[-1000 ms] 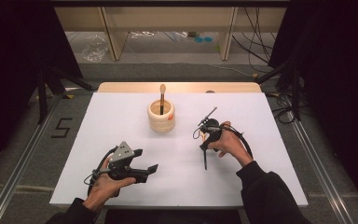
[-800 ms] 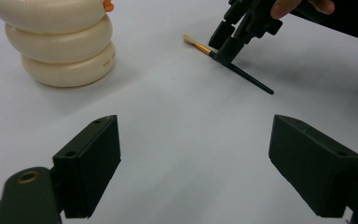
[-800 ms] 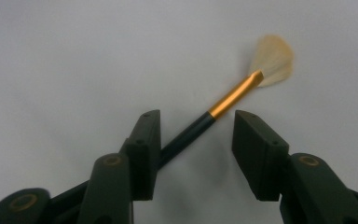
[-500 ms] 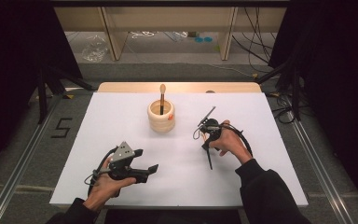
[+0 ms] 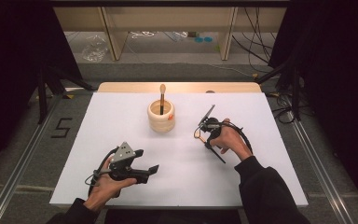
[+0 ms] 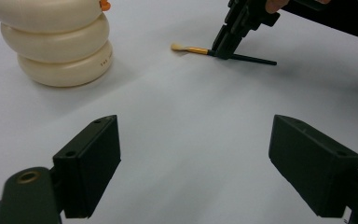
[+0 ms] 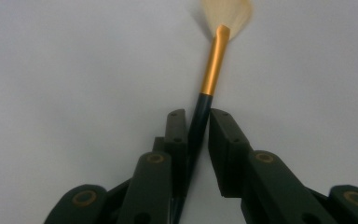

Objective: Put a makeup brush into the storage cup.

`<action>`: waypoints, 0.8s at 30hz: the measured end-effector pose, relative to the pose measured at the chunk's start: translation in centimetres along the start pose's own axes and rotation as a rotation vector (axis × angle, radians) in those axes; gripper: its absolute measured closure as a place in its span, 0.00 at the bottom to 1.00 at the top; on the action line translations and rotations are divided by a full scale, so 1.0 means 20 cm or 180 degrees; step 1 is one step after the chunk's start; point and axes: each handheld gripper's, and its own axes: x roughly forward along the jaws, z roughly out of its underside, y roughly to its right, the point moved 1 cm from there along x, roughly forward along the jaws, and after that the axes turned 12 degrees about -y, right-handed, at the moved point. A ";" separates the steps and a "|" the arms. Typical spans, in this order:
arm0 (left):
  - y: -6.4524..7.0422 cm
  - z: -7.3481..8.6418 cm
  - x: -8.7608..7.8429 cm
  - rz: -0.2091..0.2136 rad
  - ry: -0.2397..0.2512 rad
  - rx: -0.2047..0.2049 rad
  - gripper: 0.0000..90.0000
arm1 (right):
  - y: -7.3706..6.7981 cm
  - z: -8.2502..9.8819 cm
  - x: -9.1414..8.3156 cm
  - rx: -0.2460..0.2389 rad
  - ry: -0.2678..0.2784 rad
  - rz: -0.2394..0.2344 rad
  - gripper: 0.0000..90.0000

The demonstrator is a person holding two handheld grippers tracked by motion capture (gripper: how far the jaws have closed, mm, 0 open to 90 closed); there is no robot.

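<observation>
A paintbrush (image 7: pixel 213 70) with a dark handle, gold ferrule and pale bristles lies flat on the white table top (image 5: pixel 121 116), right of centre. My right gripper (image 7: pixel 196 116) points down at it. Its jaws have just been closing and now press on the dark handle from both sides. From above, the handle's end (image 5: pixel 219 157) sticks out under the right gripper (image 5: pixel 206 141). The left gripper view has the brush (image 6: pixel 193 49) under that gripper (image 6: pixel 223 49). My left gripper (image 5: pixel 147 161) rests near the front left, open and empty (image 6: pixel 200 149).
A cream ribbed holder (image 5: pixel 161 116) stands at the table's middle back with another brush (image 5: pixel 162 95) upright in it; it also shows in the left gripper view (image 6: pixel 60 51). A wooden strip (image 5: pixel 177 87) runs behind the white top. Dark curtains flank the table.
The right gripper's jaws have come together on the brush handle, and the handle's free end has swung a little to the right. Both hands have stayed where they were.
</observation>
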 end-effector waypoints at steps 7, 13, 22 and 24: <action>0.00 0.00 0.00 0.0005 0.0024 -0.0012 0.18 | 0.00 -0.02 -0.01 0.0022 -0.0122 -0.0022 0.90; 0.00 0.00 0.00 0.0001 0.0003 -0.0009 0.18 | 0.00 -0.03 -0.01 0.0073 -0.0192 -0.0069 0.91; 0.00 0.00 0.00 -0.0010 -0.0015 0.0003 0.18 | 0.00 -0.05 -0.01 -0.0001 -0.0308 -0.0036 0.92; 0.00 0.00 0.00 -0.0007 -0.0015 0.0005 0.18 | 0.00 -0.06 -0.01 0.0004 -0.0324 -0.0030 0.92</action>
